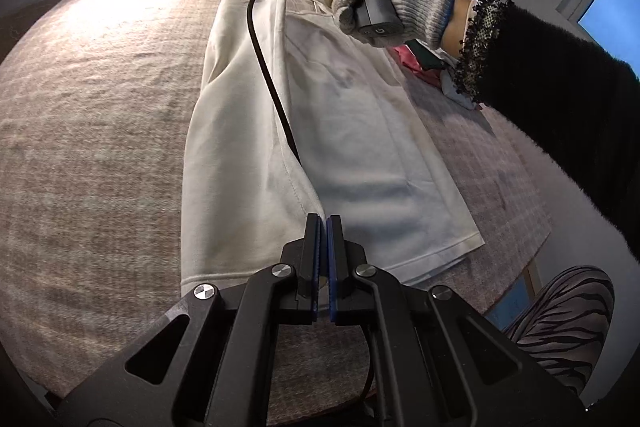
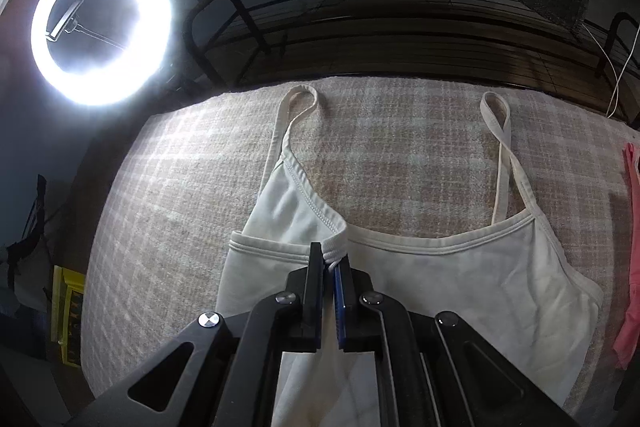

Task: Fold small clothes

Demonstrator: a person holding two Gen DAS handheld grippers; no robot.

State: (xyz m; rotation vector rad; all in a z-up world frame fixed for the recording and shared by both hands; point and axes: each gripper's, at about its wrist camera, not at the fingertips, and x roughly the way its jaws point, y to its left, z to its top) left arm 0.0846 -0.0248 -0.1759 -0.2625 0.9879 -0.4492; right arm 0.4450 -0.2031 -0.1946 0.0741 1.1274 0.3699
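A white camisole [image 2: 460, 287] of thin, soft knit with narrow straps is laid lengthwise across the middle of the checked woven blanket [image 1: 88, 131], one side panel already folded inward. The folded neckline edge is pinched by the right gripper [image 2: 330, 263]; the folded hem edge is pinched by the left gripper [image 1: 323, 223]. A lengthwise fold is judged in progress; next, both edges should be laid flat and released together. Pink garments [image 2: 630, 267] lie near the blanket's right edge.
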